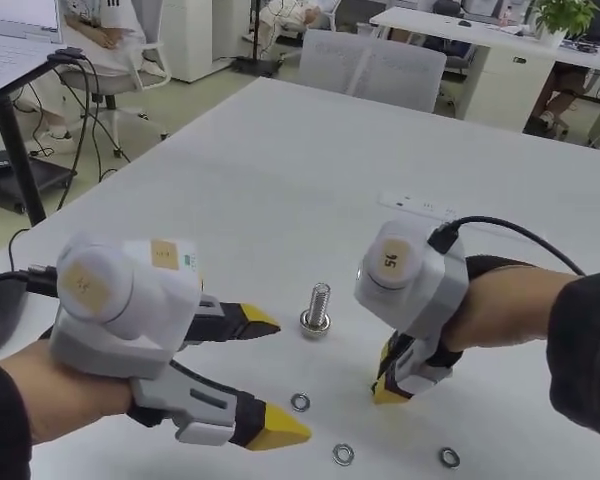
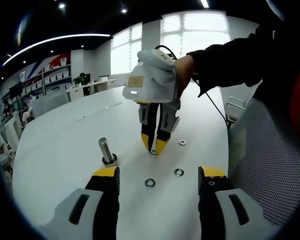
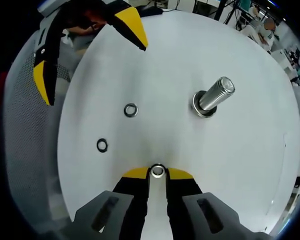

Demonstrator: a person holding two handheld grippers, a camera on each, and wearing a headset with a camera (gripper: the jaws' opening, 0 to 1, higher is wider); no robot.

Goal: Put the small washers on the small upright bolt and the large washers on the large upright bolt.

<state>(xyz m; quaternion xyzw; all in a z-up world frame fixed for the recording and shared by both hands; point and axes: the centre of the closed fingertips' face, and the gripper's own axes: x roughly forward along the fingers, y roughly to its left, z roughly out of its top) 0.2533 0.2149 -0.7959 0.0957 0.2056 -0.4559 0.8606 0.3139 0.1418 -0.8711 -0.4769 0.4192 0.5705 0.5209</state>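
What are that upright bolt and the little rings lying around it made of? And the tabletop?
The bolt looks like steel: bright silvery, threads glinting. The washers are likely the same metal, with shiny grey rims. The table is matte white, probably laminate; can't tell for sure.

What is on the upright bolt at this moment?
The bolt shows bare upper threads; one metal ring circles its base. Anything beneath that ring is covered.

White surface point(image 1: 280, 170), matt and smooth. Upright bolt point(image 1: 317, 305), bright glossy metal with a ridged thread. Loose washers point(image 1: 343, 454), thin shiny metal. Left hand-held gripper point(image 1: 283, 377) and right hand-held gripper point(image 1: 388, 393): matt grey-white plastic shells, black jaws, smooth yellow tips. Grey chair back point(image 2: 260, 150), open mesh cloth.
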